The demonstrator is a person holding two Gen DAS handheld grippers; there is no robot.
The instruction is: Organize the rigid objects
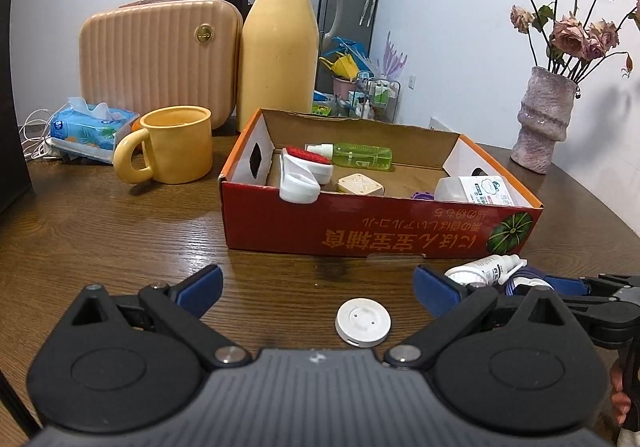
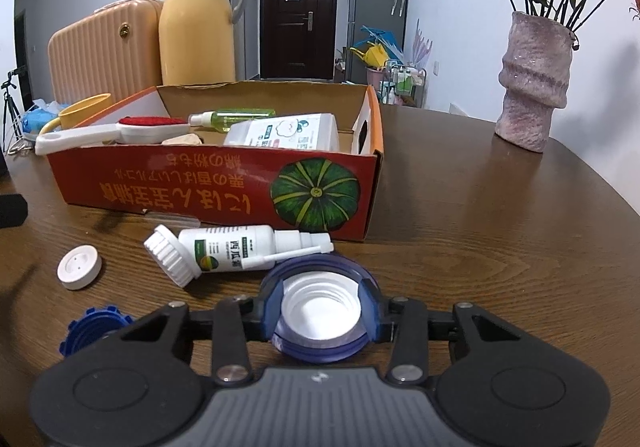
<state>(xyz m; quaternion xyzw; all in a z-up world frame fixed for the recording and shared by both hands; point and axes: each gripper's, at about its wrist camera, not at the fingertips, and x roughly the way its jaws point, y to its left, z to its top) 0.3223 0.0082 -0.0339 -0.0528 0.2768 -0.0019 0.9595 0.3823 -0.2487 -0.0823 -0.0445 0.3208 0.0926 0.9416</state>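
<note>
My left gripper (image 1: 318, 289) is matte black plastic: a ribbed grey centre plate, two round housings with embossed discs, and angled link arms pinned by silver screws, ending in blue ridged pads (image 1: 202, 285). My right gripper (image 2: 322, 313) has the same black body, grey ribbing, silver pivots and blue pads.

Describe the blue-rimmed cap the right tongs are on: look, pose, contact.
The blue-rimmed cap is a round plastic lid with a translucent purple-blue outer ring and a white threaded insert. It lies open side up on the wooden table, just before the white spray bottle, whose thin nozzle ends at its far rim. The right tongs are shut on it, blue pads pressing both sides of the ring.
</note>
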